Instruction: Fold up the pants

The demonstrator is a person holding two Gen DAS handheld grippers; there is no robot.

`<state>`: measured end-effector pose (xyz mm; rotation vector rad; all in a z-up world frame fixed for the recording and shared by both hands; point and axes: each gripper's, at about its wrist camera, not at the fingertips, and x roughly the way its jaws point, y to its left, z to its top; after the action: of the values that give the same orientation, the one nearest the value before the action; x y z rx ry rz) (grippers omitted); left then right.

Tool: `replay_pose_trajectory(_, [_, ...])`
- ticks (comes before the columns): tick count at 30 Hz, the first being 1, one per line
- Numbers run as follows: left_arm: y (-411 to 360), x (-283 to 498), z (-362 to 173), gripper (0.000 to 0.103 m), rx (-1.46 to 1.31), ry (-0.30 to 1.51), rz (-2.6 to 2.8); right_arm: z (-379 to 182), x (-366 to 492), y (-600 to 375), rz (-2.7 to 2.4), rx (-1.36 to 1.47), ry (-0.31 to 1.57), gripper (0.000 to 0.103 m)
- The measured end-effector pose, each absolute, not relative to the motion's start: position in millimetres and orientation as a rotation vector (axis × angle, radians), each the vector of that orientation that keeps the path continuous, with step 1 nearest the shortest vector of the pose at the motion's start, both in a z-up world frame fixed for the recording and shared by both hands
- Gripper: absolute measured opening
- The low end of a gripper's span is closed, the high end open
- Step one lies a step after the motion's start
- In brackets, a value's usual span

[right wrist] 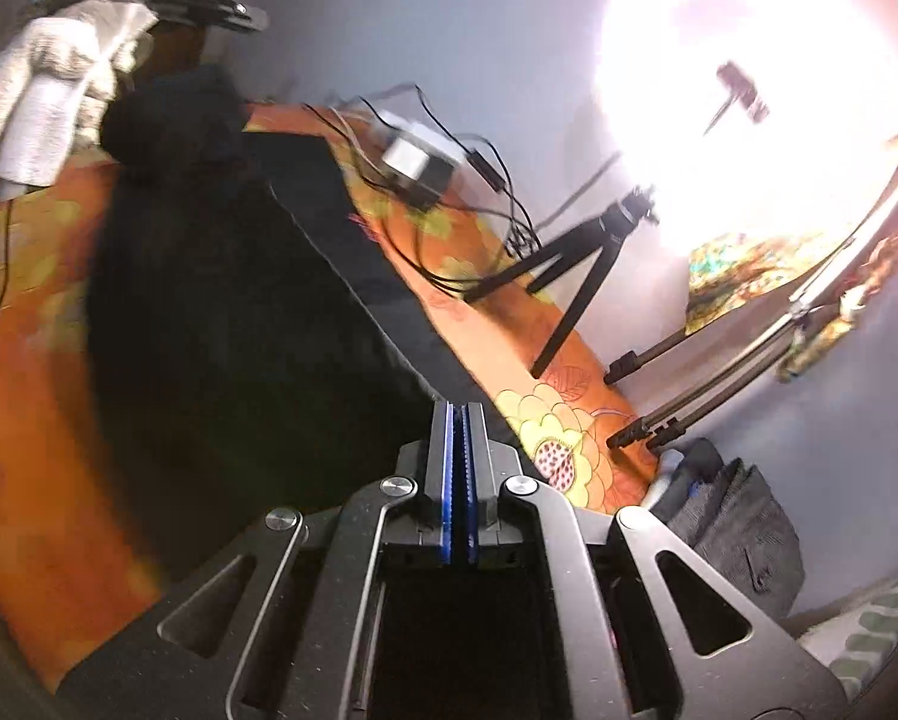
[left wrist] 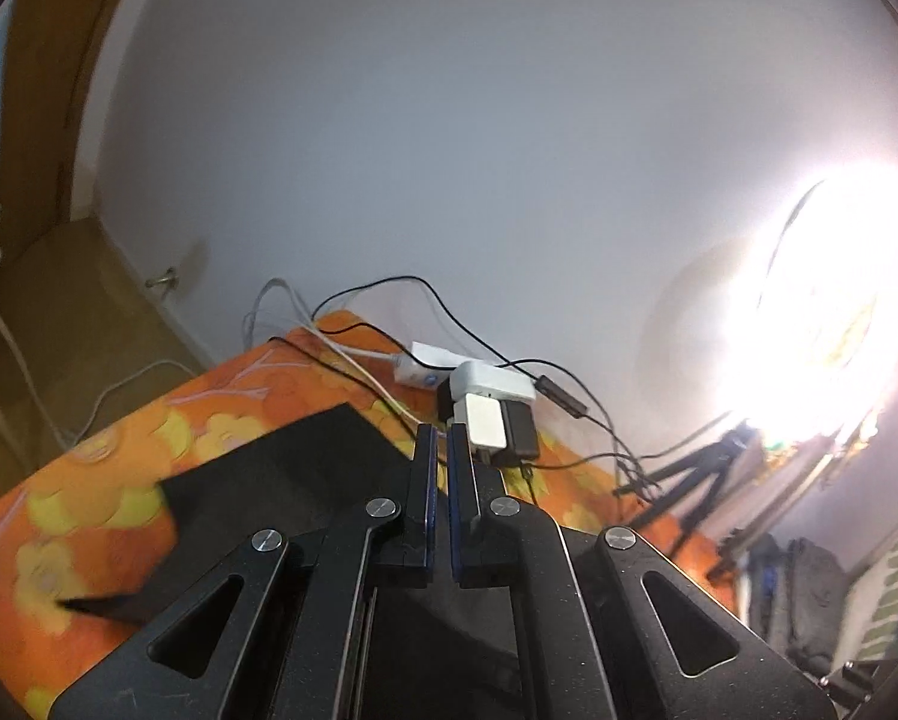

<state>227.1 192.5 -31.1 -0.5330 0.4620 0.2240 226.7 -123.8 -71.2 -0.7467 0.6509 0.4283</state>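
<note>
Black pants (right wrist: 239, 312) lie spread on the orange flowered cloth (right wrist: 41, 396); they also show in the left wrist view (left wrist: 281, 480). My left gripper (left wrist: 443, 438) is raised above the pants, its jaws nearly closed with a narrow gap, and I see nothing between them. My right gripper (right wrist: 462, 414) is over the pants' right edge with its blue pads pressed together; whether fabric is pinched is not visible. The left gripper and the gloved hand holding it (right wrist: 47, 96) show at the top left of the right wrist view, with a bunch of black fabric (right wrist: 173, 114) beside them.
A white power strip with plugs (left wrist: 490, 408) and several cables lie at the table's far edge by the wall. A black tripod (right wrist: 574, 264) stands at the right on the cloth. A bright ring light (left wrist: 832, 300) glares at the right. A dark bag (right wrist: 730, 516) sits on the floor.
</note>
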Motion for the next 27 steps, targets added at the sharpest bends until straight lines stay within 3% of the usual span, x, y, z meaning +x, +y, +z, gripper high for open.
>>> replay_pose_trajectory(9, [212.1, 276.0, -63.7, 0.005, -0.397, 0.695, 0.106, -117.6, 315.5, -155.1, 0.357, -0.676, 0.795, 0.000])
replay_pose_trajectory(14, [245.4, 256.4, -84.7, 0.044, -0.333, 0.834, 0.072, -126.4, 306.3, -170.1, 0.556, -0.521, 0.902, 0.002])
replay_pose_trajectory(15, [251.4, 254.1, -88.8, 0.045, -0.326, 0.854, 0.076, -130.2, 303.2, -170.1, 0.576, -0.516, 0.919, 0.013])
replay_pose_trajectory(16, [259.2, 252.3, -94.0, 0.049, -0.327, 0.880, 0.082, -133.5, 298.2, -170.5, 0.590, -0.526, 0.922, 0.035])
replay_pose_trajectory(18, [271.0, 253.7, -103.3, 0.051, -0.356, 0.916, 0.063, -137.6, 289.3, -172.0, 0.599, -0.547, 0.909, 0.066])
replay_pose_trajectory(27, [261.8, 281.4, -135.7, 0.060, -0.237, 0.995, 0.044, -163.2, 294.0, -187.1, 0.604, -0.493, 1.018, 0.068])
